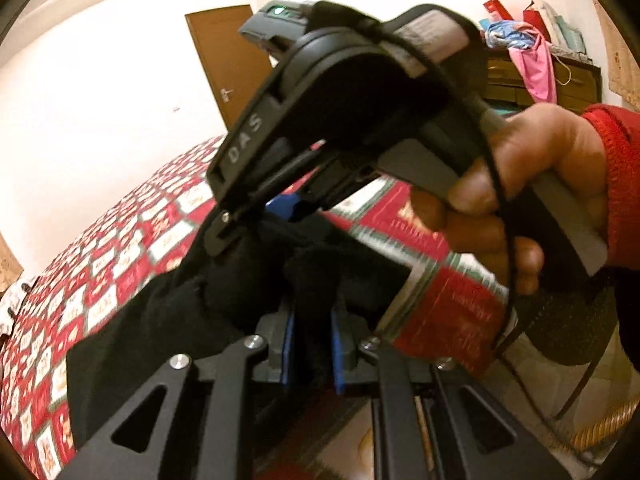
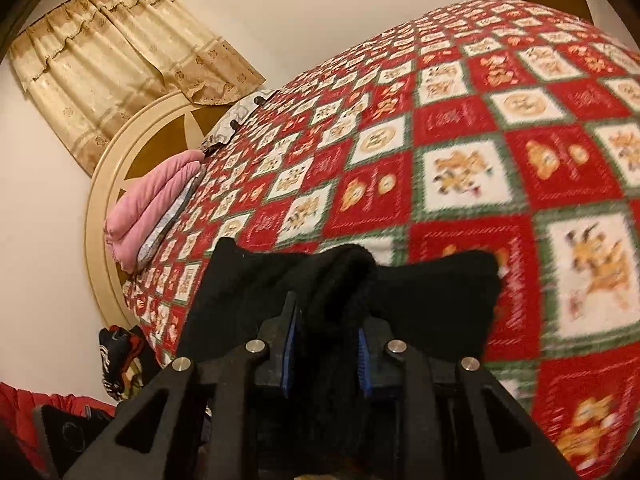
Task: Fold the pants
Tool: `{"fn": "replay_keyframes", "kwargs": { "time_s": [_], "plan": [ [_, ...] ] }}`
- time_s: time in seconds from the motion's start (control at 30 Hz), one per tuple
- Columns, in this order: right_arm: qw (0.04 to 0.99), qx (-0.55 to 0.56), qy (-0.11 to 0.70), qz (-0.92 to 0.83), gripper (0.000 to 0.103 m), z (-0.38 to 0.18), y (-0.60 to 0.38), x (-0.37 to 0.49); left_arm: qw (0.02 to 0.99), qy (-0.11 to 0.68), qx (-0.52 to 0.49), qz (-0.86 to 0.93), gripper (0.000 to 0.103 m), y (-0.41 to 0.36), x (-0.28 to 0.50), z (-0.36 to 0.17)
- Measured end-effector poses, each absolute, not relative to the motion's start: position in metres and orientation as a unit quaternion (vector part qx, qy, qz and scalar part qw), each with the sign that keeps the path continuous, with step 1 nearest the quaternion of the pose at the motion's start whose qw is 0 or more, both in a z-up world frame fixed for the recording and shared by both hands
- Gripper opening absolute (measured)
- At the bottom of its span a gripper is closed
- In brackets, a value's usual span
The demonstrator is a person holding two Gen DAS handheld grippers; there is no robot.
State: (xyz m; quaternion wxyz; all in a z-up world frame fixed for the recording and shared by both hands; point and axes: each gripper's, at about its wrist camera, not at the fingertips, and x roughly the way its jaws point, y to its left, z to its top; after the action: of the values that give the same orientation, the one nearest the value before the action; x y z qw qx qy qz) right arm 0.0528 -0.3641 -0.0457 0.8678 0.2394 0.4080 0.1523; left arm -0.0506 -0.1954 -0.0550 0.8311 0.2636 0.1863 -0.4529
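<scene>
The black pants [image 1: 152, 320] lie bunched on a bed under a red and white checked blanket [image 1: 120, 248]. My left gripper [image 1: 313, 344] is shut on a thick fold of the black cloth, which fills the gap between its blue pads. Just ahead, a hand [image 1: 540, 168] in a red sleeve holds my right gripper [image 1: 294, 210] down at the same cloth. In the right wrist view, my right gripper [image 2: 326, 354] is shut on a raised ridge of the pants [image 2: 432, 296], which spread to both sides over the blanket [image 2: 480, 140].
A folded pink quilt [image 2: 152, 208] lies against the round headboard [image 2: 96, 208] at the bed's left end, under a beige curtain [image 2: 112, 68]. A brown door [image 1: 228, 60] and a dresser [image 1: 560, 80] heaped with clothes stand beyond the bed.
</scene>
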Motion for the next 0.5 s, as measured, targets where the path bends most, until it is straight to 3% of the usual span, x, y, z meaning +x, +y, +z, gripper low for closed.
{"fn": "replay_keyframes", "kwargs": {
  "time_s": [0.33,0.4,0.43,0.5],
  "plan": [
    [0.863,0.237,0.426,0.132,0.027,-0.068,-0.391,0.055,0.814,0.206,0.259,-0.478,0.021,-0.224,-0.056,-0.060],
    [0.858,0.262,0.419,0.144,0.028,-0.071,-0.400,0.053,0.793,0.217,0.262,-0.506,0.034,-0.222,-0.063,-0.062],
    [0.854,0.279,0.415,0.143,0.030,-0.069,-0.407,0.051,0.789,0.211,0.269,-0.510,0.047,-0.220,-0.068,-0.062],
    [0.857,0.306,0.393,0.132,0.036,-0.060,-0.422,0.041,0.787,0.190,0.284,-0.514,0.052,-0.211,-0.078,-0.062]
  ]
}}
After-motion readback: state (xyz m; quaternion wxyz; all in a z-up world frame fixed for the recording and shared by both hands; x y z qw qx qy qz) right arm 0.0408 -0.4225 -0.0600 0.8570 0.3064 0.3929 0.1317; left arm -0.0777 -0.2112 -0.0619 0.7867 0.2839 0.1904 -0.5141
